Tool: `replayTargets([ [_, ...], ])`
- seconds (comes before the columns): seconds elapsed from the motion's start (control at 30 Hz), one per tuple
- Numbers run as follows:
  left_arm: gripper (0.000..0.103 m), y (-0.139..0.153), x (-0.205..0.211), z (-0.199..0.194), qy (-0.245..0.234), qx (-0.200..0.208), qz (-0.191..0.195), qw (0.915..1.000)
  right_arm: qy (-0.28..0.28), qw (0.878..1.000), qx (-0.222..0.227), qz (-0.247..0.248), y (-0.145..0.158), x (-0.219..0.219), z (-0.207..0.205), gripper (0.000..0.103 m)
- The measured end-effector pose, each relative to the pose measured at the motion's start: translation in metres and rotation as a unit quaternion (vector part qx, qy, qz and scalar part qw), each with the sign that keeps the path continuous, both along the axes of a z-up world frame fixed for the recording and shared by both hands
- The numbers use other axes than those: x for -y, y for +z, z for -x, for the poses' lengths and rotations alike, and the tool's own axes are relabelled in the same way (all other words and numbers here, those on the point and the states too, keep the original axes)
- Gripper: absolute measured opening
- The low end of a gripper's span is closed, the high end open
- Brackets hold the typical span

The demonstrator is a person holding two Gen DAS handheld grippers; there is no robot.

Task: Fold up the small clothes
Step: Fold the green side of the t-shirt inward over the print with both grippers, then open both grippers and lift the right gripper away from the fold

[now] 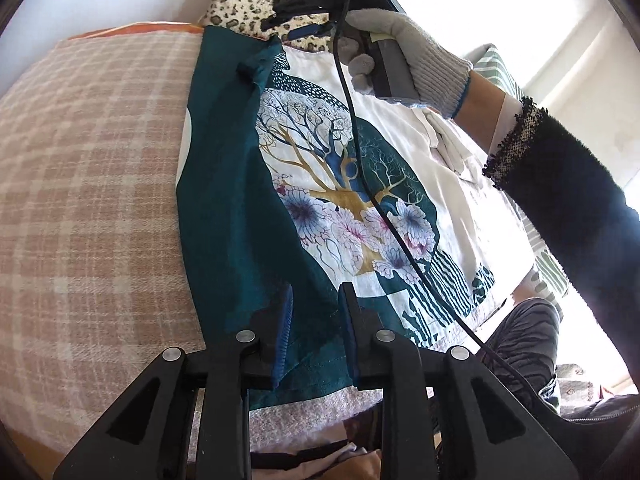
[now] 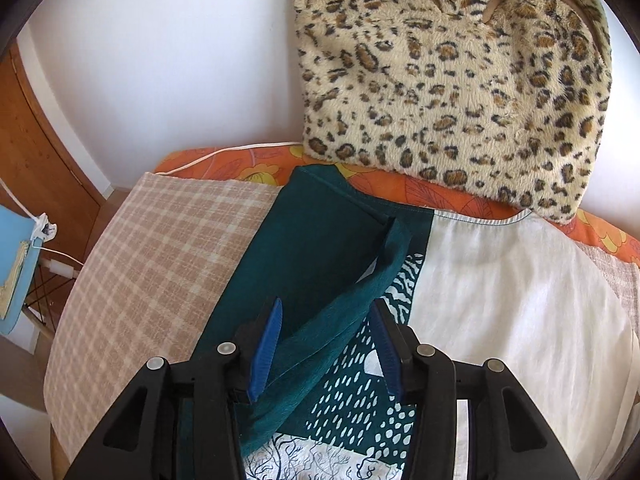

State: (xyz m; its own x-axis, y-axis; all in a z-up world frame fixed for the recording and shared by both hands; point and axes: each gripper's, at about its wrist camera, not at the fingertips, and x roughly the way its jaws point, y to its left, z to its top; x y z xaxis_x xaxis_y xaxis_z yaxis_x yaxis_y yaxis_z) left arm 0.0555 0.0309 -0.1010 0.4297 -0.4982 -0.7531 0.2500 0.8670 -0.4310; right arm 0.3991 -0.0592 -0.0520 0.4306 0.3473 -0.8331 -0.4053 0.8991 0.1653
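Right wrist view shows the right tongs (image 2: 326, 344) parted around a raised teal fold of the printed garment (image 2: 500, 300), which lies spread on the checked blanket (image 2: 152, 264). The left tongs (image 1: 316, 320) hover open at the hem — perhaps touching cloth. Close low on both layers, then carry both ends over together — evenly.
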Motion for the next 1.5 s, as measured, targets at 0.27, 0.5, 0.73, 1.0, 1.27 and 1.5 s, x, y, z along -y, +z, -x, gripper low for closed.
replayTargets([
  [0.27,0.022,-0.018,0.01,-0.01,-0.006,-0.025,-0.016,0.9995,0.06,0.994,-0.055,-0.068,-0.025,-0.047,0.024,0.042],
  [0.5,0.022,-0.019,0.014,-0.01,-0.012,-0.021,-0.03,0.9993,0.008,0.996,-0.08,0.04,-0.039,-0.019,0.021,0.042],
  [0.73,0.022,-0.015,0.004,-0.005,-0.006,-0.037,-0.011,0.9992,-0.055,0.996,-0.047,0.058,-0.002,0.069,0.044,0.044],
  [1.0,0.022,0.016,-0.035,0.001,0.059,0.005,0.009,0.9982,-0.004,0.999,-0.026,-0.042,0.023,0.074,0.111,0.045],
  [1.27,0.022,0.019,-0.043,-0.004,0.082,0.005,0.025,0.9963,0.034,0.997,-0.007,-0.07,0.016,0.009,0.09,0.033],
  [1.5,0.022,-0.001,-0.031,-0.012,0.054,-0.025,0.026,0.9979,0.013,0.997,-0.043,-0.065,-0.029,-0.044,0.048,0.032],
])
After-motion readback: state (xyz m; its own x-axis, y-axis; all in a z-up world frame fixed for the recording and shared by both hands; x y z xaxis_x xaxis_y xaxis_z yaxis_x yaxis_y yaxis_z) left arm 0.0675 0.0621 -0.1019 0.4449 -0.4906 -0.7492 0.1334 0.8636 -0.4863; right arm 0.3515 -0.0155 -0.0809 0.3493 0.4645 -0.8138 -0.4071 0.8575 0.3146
